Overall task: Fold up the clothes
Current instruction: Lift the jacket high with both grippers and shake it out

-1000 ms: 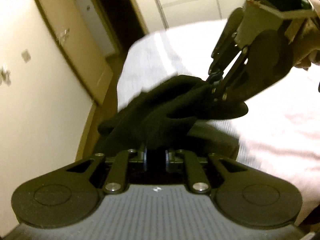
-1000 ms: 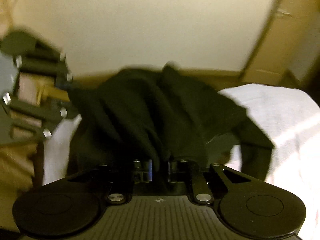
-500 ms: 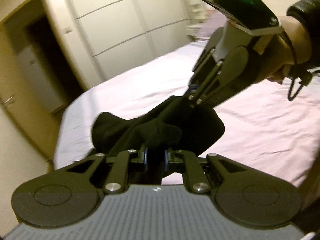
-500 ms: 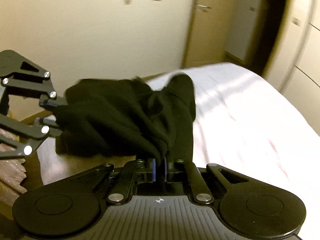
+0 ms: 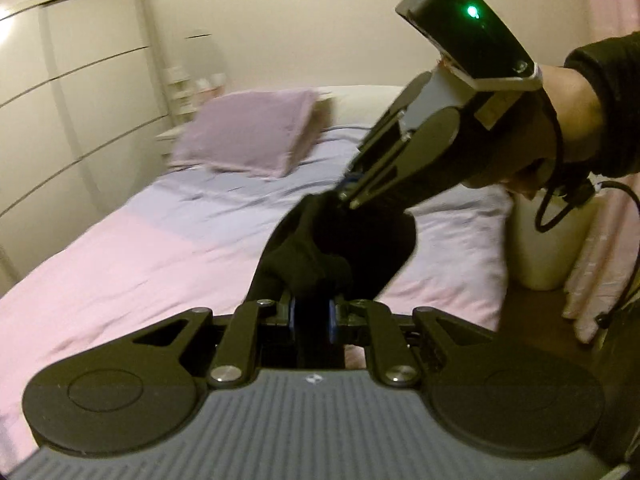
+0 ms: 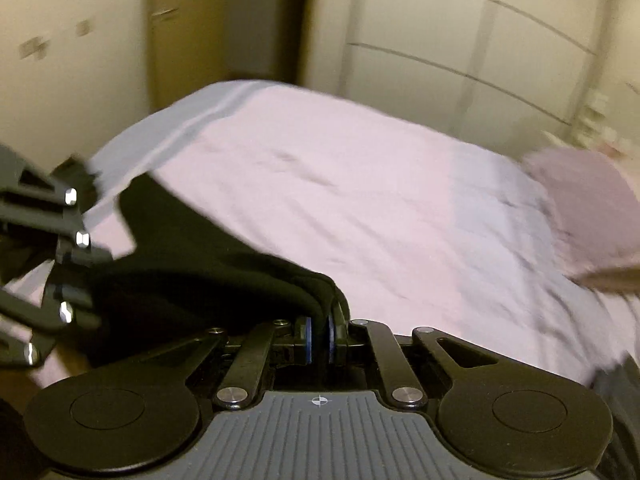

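A black garment [image 5: 344, 248] hangs in the air over the bed, stretched between both grippers. My left gripper [image 5: 311, 314] is shut on one bunched edge of it. In the left wrist view the right gripper [image 5: 349, 196] comes in from the upper right, held by a hand in a dark sleeve, and pinches the cloth's far edge. The right wrist view shows the right gripper [image 6: 319, 336] shut on a fold of the black garment [image 6: 192, 276], with the left gripper [image 6: 76, 268] at the left edge gripping the other end.
The bed's pink and lilac sheet [image 5: 140, 256] fills the space below, with a pink pillow [image 5: 256, 136] at its head. A white bin [image 5: 548, 240] stands by the bed's right side. Wardrobe doors [image 6: 472, 48] and a doorway [image 6: 248, 16] line the far walls.
Both grippers have swung across the room with the garment, from the foot corner of the bed toward its middle, and risen slightly. The cloth stays held by both.
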`<state>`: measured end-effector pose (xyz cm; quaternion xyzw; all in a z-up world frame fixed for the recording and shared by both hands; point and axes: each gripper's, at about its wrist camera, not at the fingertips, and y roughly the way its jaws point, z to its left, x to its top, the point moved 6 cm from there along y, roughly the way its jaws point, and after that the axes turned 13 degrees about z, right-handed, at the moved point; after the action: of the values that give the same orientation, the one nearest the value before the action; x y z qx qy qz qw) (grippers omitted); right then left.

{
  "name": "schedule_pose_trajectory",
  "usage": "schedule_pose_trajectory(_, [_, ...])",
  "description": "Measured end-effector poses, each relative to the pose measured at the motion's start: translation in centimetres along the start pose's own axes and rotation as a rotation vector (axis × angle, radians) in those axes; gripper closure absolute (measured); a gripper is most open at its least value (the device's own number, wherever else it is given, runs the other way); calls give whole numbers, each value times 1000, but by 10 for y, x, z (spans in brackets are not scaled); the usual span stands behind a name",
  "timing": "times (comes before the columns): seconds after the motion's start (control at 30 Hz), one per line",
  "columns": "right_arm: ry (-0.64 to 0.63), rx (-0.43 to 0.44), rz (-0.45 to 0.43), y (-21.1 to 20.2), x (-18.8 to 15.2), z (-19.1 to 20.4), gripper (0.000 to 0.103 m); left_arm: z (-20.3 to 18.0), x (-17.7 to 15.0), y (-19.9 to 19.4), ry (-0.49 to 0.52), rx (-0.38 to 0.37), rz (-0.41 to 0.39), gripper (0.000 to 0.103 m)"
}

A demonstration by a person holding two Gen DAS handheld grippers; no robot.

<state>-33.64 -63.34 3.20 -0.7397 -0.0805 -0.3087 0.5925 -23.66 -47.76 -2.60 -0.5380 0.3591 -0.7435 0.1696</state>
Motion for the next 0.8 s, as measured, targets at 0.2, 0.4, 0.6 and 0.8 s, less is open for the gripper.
schedule_pose_trajectory(0.2, [116, -98, -18, -16, 1, -28, 98, -17, 46, 21, 58, -115, -44, 92])
schedule_pose_trajectory(0.4, [127, -314, -102, -88, 4, -92, 98, -45, 134, 25, 155, -211, -212, 93])
schedule_pose_trajectory(0.6, [-43, -584, -253, -202, 66, -147, 97, -37, 236, -18, 54, -231, -480, 93])
schedule_pose_trajectory(0.8, [-358, -678, -493, -275, 174, -99, 97, 49, 238, -85, -158, -112, -672, 93])
